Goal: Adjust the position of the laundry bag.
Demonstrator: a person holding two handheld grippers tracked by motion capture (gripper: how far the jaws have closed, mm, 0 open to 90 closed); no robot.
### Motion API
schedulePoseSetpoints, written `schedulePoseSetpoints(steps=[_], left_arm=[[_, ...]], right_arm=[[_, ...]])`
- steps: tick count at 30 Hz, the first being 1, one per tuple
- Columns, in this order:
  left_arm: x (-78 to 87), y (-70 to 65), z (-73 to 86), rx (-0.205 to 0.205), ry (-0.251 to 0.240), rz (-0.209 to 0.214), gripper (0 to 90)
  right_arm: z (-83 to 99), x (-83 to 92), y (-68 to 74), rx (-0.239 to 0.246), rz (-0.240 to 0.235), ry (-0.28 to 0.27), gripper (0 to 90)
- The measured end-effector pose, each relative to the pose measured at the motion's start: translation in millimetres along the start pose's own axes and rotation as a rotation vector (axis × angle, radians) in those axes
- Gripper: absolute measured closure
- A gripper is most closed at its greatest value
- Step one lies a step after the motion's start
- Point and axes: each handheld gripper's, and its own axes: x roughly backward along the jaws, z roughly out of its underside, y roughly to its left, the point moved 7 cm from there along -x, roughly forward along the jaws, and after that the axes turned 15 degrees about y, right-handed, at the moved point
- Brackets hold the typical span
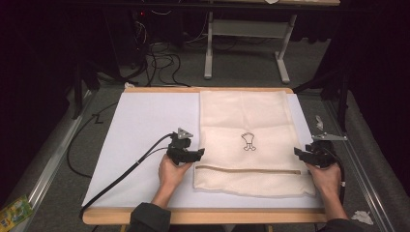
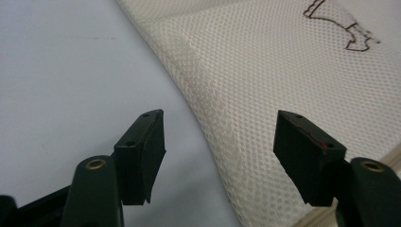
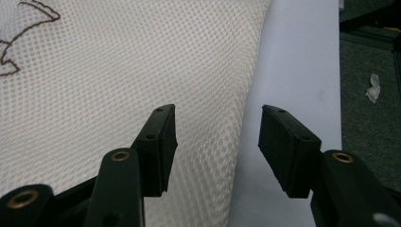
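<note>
Cream mesh laundry bag (image 1: 246, 140) w/ a small dark line drawing, rectangular, lies flat on the white table mat (image 1: 140, 140), centre-right of the high view; zip strip runs near its lower edge. Left gripper (image 1: 196, 155) sits at the bag's lower-left edge, jaws apart, straddling the edge w/o pressing it. Right gripper (image 1: 302, 155) at the lower-right edge, jaws wide too, nothing clamped betw. them.
</note>
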Motion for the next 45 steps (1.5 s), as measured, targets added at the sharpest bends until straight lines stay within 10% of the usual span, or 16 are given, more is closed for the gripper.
schedulePoseSetpoints(steps=[14, 29, 45], left_arm=[[-28.6, -4.0, -12.2, 0.006, 0.032, -0.056, 42.2], [-31.6, -8.3, -14.8, -0.059, 0.045, -0.061, 81.8], [-10.9, -4.9, -25.7, -0.066, -0.017, -0.017, 86.2]], right_arm=[[-2.7, -13.4, -5.5, -0.038, -0.032, 0.066, 43.1], [0.2, -17.0, -2.3, 0.008, -0.086, 0.112, 82.5], [-0.7, -8.2, 0.1, 0.022, -0.131, 0.067, 87.7]])
